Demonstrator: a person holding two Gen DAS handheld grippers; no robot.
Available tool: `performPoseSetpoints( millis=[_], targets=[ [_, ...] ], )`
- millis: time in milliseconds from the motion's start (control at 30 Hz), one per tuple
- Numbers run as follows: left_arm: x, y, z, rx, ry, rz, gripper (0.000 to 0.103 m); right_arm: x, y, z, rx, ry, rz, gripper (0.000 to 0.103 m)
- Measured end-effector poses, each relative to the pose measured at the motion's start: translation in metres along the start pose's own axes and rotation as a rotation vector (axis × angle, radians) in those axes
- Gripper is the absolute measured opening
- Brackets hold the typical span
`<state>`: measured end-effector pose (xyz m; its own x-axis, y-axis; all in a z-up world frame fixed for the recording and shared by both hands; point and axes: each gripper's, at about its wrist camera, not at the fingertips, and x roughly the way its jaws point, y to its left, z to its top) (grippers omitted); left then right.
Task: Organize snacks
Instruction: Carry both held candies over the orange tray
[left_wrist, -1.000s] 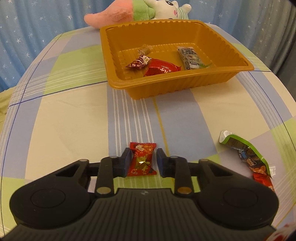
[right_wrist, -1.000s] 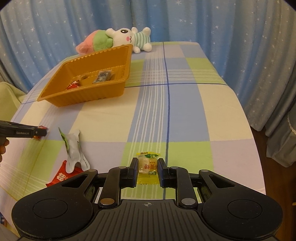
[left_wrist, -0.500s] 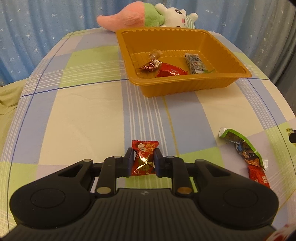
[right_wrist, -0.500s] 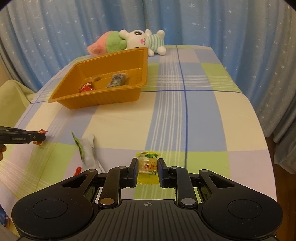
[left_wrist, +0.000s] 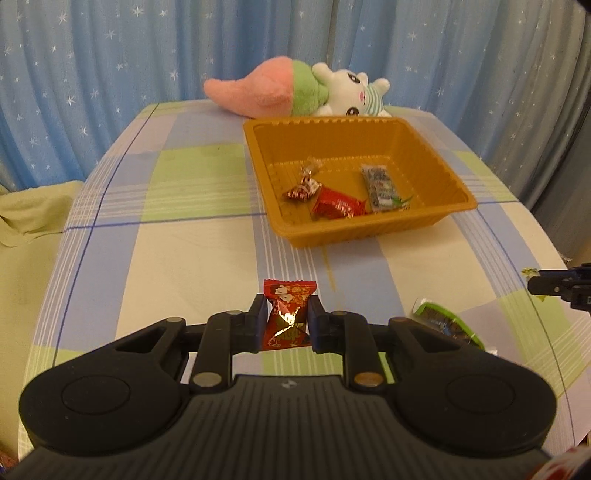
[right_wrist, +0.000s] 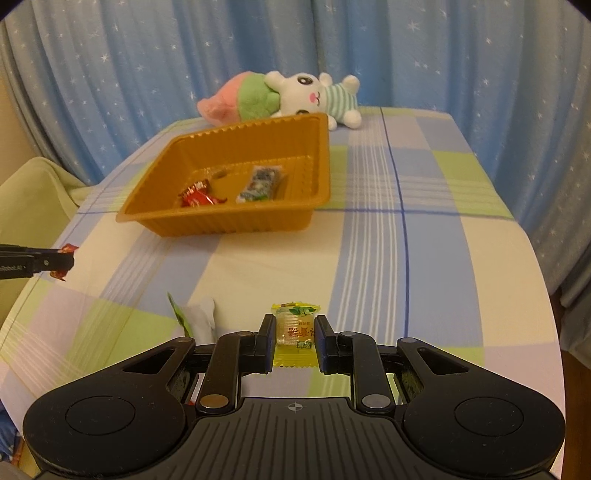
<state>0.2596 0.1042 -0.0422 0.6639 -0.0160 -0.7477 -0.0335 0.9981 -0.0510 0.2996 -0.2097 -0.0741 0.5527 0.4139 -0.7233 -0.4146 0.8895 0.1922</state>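
My left gripper (left_wrist: 286, 313) is shut on a red candy packet (left_wrist: 287, 314) and holds it above the checked tablecloth, short of the orange tray (left_wrist: 373, 226). My right gripper (right_wrist: 295, 332) is shut on a yellow candy packet (right_wrist: 295, 326), also lifted above the table. The tray (right_wrist: 236, 221) holds a small red twist candy (left_wrist: 303, 189), a red packet (left_wrist: 336, 207) and a blue-green packet (left_wrist: 380, 187). Each gripper shows at the edge of the other's view: the right gripper (left_wrist: 554, 287) and the left gripper (right_wrist: 44, 262).
A green snack bag (left_wrist: 448, 325) lies on the cloth to the right of my left gripper; it also shows in the right wrist view (right_wrist: 195, 319). A plush toy (left_wrist: 295, 90) lies behind the tray. Blue star curtains surround the table. The table's right edge (right_wrist: 546, 295) drops off.
Both grippers have risen and pulled back with their packets held. The left closed on the red packet and lifted it off the cloth. The tray now sits farther ahead in both views.
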Motion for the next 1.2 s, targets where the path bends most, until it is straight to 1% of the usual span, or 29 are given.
performPoseSetpoints(
  millis=[267,833,1033,1200],
  targets=[
    [-0.008,-0.004,0.024,0.023,-0.051,-0.02,0.02,0.003,0.003,0.028,-0.022,-0.044,0.004,0.022],
    [0.002,-0.026,0.084,0.094,-0.146,-0.072,0.02,0.02,0.01,0.086,-0.043,-0.126,0.026,0.022],
    [0.01,-0.035,0.1,0.111,-0.159,-0.084,0.02,0.028,0.009,0.099,-0.035,-0.147,0.032,0.022],
    [0.021,-0.042,0.109,0.12,-0.156,-0.092,0.02,0.036,0.01,0.107,-0.024,-0.152,0.04,0.022]
  ],
)
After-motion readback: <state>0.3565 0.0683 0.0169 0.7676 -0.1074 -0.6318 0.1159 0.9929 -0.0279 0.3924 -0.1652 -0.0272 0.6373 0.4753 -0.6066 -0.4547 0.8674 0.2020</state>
